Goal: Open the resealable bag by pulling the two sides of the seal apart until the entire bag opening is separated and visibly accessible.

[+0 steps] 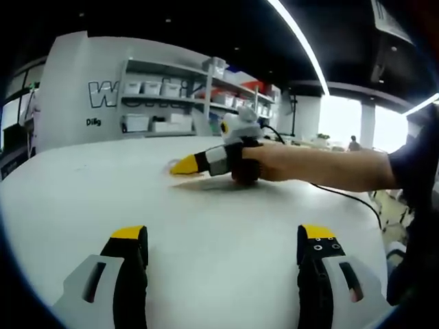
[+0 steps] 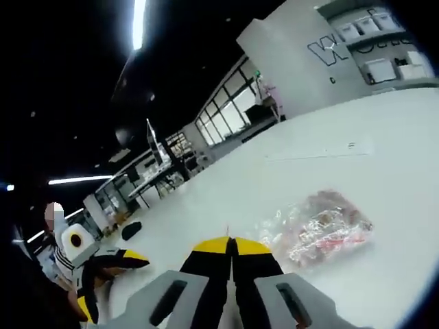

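A clear resealable bag (image 2: 319, 229) with pink and red contents lies flat on the white table (image 2: 384, 137), just right of my right gripper (image 2: 231, 241). Its yellow-tipped jaws are pressed together, with nothing seen between them; the bag's near edge is close to the tips, and I cannot tell whether it touches them. In the left gripper view my left gripper (image 1: 223, 233) hangs low over the table (image 1: 103, 185), jaws wide apart and empty. Farther across, a hand (image 1: 274, 163) holds the right gripper (image 1: 180, 165), tips on the tabletop.
White shelving with boxes (image 1: 164, 103) stands behind the table. A black cable (image 1: 343, 195) trails across the table's right side. Windows and desks (image 2: 171, 164) lie beyond the far edge. A person's sleeve (image 1: 415, 164) shows at the right.
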A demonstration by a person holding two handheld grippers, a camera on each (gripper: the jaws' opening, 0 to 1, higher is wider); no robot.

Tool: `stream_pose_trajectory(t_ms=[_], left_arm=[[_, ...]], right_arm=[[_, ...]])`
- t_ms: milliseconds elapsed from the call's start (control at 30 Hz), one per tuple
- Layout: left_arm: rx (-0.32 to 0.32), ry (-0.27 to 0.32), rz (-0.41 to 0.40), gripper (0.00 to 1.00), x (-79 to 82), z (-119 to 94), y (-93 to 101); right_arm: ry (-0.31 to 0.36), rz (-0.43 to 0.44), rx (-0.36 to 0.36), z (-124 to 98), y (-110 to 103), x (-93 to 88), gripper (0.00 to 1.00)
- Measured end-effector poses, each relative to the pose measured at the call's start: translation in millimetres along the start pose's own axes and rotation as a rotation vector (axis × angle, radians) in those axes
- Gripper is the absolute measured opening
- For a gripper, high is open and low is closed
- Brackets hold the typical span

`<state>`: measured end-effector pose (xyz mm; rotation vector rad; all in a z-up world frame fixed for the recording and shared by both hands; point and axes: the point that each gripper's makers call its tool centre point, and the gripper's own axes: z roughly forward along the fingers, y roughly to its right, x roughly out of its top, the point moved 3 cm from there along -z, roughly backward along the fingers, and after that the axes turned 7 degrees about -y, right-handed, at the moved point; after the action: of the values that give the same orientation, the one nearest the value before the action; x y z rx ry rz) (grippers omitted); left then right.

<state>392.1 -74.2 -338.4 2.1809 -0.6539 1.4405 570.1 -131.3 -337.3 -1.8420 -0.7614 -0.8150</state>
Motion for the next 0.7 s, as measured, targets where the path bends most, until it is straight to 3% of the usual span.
stream_pose_trajectory(t_ms=[700], left_arm=[[0.01, 0.008, -0.006, 0.88, -0.5, 0, -0.1]], right_arm=[[0.062, 0.251, 0.135, -11, -16, 2.7, 0.0]])
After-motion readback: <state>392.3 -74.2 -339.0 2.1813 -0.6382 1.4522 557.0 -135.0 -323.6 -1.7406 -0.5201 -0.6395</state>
